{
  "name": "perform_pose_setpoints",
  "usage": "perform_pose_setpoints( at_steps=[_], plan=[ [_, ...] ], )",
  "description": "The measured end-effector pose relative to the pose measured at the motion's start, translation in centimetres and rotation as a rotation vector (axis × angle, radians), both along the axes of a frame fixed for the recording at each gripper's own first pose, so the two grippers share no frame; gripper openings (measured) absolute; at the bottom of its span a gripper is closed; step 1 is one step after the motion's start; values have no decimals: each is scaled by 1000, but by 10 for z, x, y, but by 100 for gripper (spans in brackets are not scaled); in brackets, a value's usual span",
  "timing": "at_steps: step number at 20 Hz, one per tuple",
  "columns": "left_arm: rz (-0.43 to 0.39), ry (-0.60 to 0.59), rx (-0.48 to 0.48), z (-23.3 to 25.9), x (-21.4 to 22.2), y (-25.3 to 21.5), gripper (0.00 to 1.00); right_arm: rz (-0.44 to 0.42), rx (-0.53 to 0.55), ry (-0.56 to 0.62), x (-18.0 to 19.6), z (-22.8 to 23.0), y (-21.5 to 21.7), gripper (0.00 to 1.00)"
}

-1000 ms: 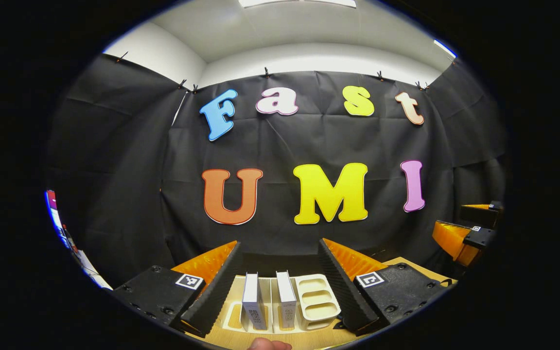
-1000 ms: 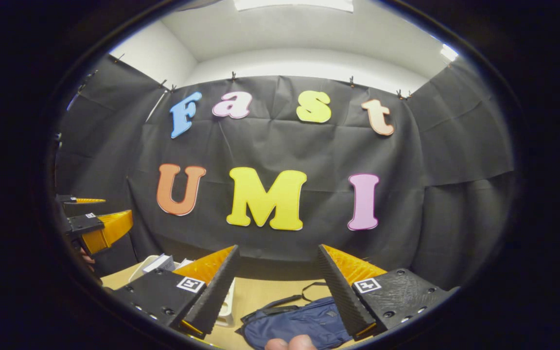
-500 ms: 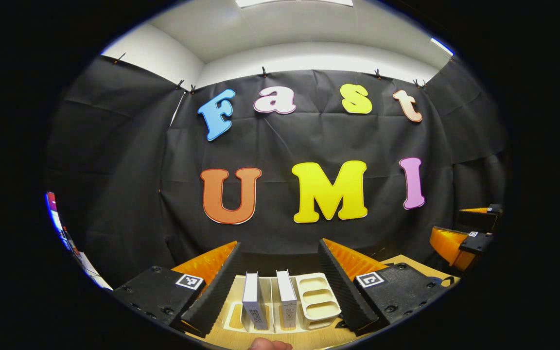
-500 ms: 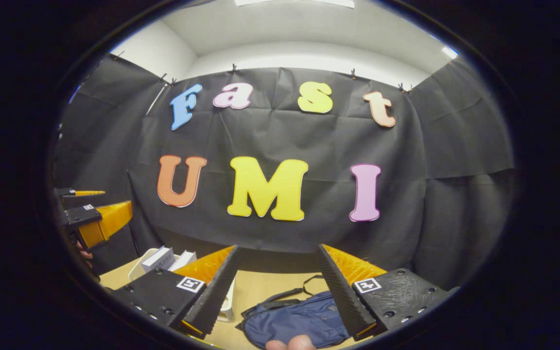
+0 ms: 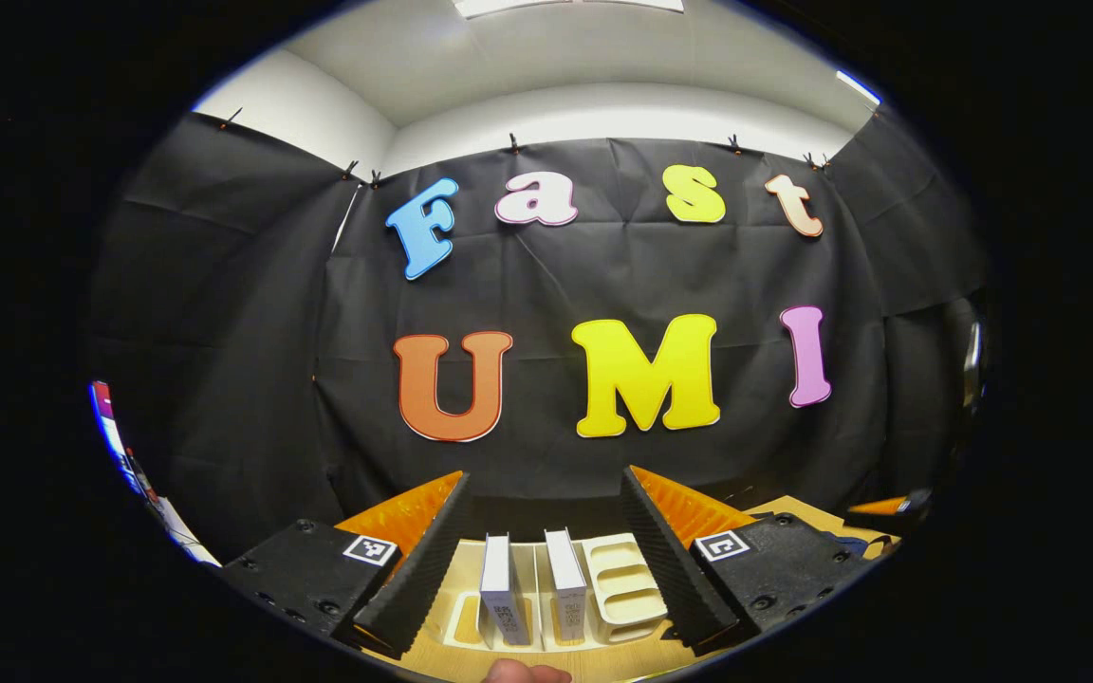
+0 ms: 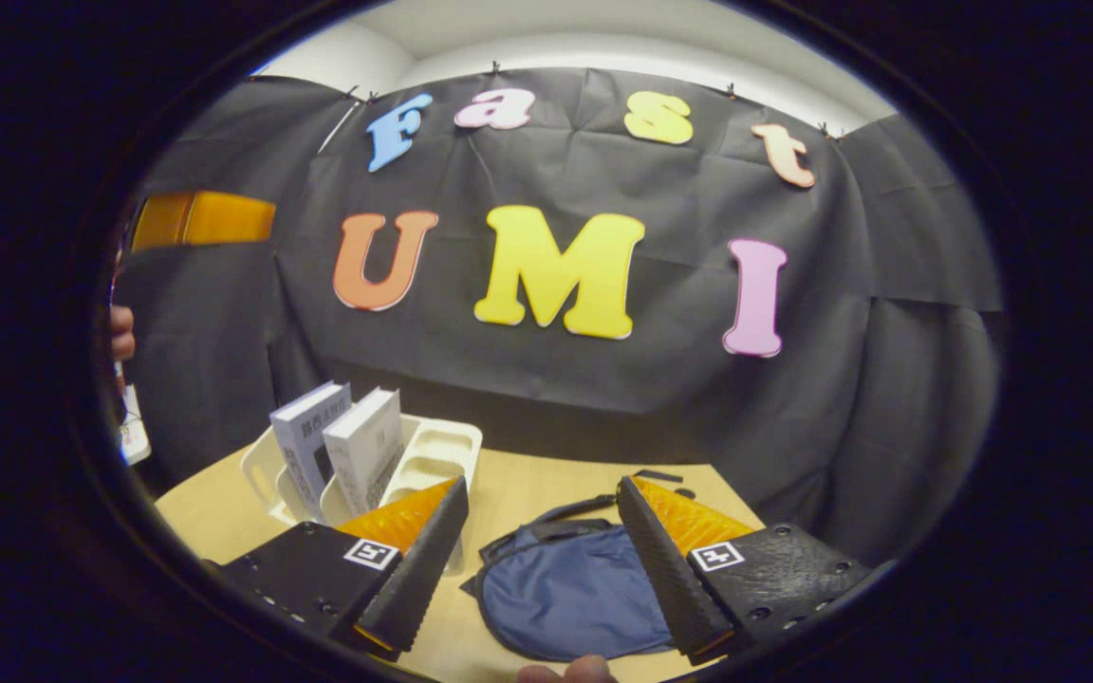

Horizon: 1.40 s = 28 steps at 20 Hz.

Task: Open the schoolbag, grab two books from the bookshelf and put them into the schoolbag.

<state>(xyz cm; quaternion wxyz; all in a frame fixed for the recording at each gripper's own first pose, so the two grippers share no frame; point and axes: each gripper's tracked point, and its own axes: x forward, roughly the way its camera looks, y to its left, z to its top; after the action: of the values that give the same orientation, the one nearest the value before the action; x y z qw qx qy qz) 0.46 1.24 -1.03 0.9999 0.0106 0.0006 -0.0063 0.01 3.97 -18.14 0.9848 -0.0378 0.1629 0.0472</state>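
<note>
From the right gripper view, my right gripper [image 6: 539,531] fingers are covering both sides of the bag [image 6: 570,593], and its near end is running off the bottom edge. The rack [image 6: 437,453] is partly hiding behind the left finger. The book [image 6: 368,448] labels are too small for me to read. The left gripper [image 6: 205,218] is blurring at the left edge.

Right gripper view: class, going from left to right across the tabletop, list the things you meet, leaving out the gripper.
First book → second book → empty slots of the bookshelf → schoolbag.
</note>
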Motion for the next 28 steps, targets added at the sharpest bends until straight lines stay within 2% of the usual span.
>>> perform_pose_setpoints(
  at_steps=[9, 10, 11, 13, 16, 17, 23, 28],
  plan=[
    [47, 34, 22, -7, -4, 19, 98, 72, -95, 290, -5, -170, 18, 98],
    [49, 37, 24, -8, -5, 21, 98, 71, -104, 325, -5, -186, 19, 94],
    [51, 41, 26, -7, -5, 23, 98, 71, -110, 354, -7, -200, 20, 98],
    [58, 46, 33, -7, -7, 25, 98, 73, -122, 398, -10, -222, 20, 96],
    [70, 57, 36, -10, -9, 29, 98, 56, -134, 422, -6, -240, 18, 99],
    [74, 64, 36, -11, -10, 30, 98, 50, -142, 427, -4, -246, 17, 96],
    [97, 81, 57, -11, -14, 38, 98, 16, -184, 433, 8, -267, 10, 96],
    [100, 84, 53, -11, -15, 37, 98, -23, -238, 367, 19, -251, -3, 96]
  ],
)
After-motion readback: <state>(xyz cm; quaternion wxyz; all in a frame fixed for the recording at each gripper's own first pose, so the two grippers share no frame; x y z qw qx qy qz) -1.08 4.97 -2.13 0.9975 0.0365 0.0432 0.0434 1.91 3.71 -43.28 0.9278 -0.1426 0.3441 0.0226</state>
